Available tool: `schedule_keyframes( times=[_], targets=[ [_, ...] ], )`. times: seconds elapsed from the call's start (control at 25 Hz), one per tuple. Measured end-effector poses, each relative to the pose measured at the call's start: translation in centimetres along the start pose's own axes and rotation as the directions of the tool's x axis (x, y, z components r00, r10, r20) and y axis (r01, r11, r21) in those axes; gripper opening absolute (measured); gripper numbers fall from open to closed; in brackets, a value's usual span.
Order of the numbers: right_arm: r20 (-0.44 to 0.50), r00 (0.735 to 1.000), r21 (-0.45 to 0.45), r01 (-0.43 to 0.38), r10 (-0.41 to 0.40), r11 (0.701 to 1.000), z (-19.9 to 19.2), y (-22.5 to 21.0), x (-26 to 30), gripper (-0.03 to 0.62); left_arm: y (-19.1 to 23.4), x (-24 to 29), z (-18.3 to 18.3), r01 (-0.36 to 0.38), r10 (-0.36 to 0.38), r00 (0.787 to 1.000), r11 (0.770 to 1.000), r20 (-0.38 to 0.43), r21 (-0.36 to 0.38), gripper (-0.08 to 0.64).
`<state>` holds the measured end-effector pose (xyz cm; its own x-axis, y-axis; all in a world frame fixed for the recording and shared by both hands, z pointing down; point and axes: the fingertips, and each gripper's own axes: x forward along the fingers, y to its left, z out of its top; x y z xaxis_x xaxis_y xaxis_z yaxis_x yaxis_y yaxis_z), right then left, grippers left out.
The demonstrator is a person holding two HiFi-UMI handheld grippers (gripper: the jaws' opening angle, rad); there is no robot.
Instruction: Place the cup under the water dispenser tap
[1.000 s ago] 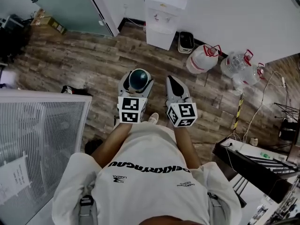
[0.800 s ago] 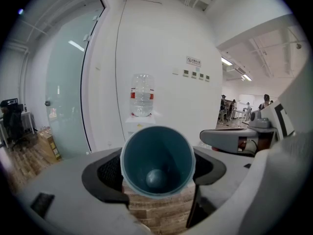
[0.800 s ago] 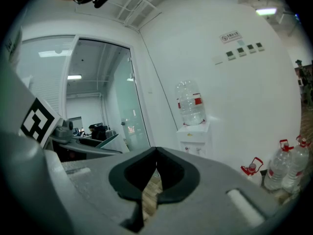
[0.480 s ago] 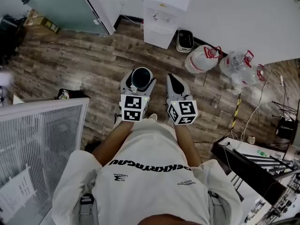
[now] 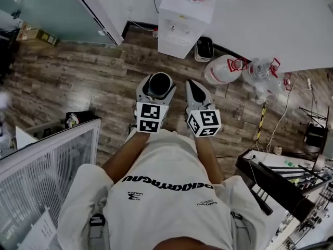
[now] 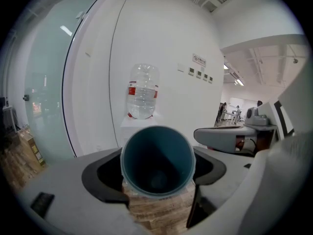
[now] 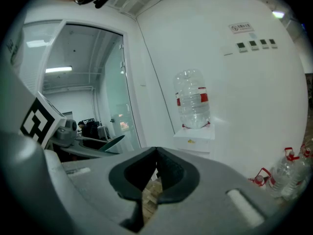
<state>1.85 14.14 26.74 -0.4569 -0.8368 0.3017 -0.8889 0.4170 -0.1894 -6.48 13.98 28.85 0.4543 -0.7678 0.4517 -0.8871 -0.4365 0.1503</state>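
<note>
**Cup held in the left jaws, dispenser ahead**

Wooden flooring [image 5: 78, 82] is running up to a white wall, where a white water dispenser [image 5: 182, 22] with a clear bottle [image 6: 143, 92] on top is standing straight ahead of both tools and well apart from them. Spare water jugs [image 5: 223, 69] are lying ahead and to the right of the right tool.

The cup [image 6: 157, 160] is a plain round one with a dark teal inside, a thin paler rim and nothing in it. It is sitting between the jaws of the left gripper [image 5: 157, 87], which are standing wide and pressing on its sides. It is standing roughly upright, mouth up, with its long axis crossing the line of the jaws. The open mouth is tipping slightly back toward the person, so the bottom is showing in the left gripper view.

The right gripper [image 5: 193, 87] is hanging just beside the left one, its jaws drawn together at the tips with nothing between them.

Both forearms are reaching forward from the body, side by side. Both tools are pointing at the dispenser and slightly down, with their marker cubes nearest the person.
</note>
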Motion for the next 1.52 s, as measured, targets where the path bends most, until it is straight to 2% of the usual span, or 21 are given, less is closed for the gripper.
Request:
schedule_keyframes(
  times=[0.32,0.56,0.8,1.52],
  targets=[
    [-0.023,0.997,0.001,0.072,-0.072,0.997,2.4,0.1,6.4,-0.002,5.8,3.6,2.5,0.067,-0.067,0.998,0.998,-0.02,-0.006,0.37],
    [-0.006,0.993,-0.031,0.12,-0.12,0.992,4.0,0.1,9.8,-0.001,8.4,5.7,4.2,0.101,-0.101,0.995,0.995,-0.006,-0.004,0.37],
    [-0.026,0.988,-0.02,0.15,-0.15,0.988,3.6,-1.4,11.9,0.0,9.7,8.1,3.9,0.108,-0.108,0.993,0.994,-0.038,-0.011,0.37],
    [-0.085,0.995,0.02,0.055,-0.053,0.998,0.3,-10.3,16.7,-0.002,7.7,18.8,2.6,0.027,-0.029,0.992,0.999,-0.119,-0.02,0.37]
  ],
)
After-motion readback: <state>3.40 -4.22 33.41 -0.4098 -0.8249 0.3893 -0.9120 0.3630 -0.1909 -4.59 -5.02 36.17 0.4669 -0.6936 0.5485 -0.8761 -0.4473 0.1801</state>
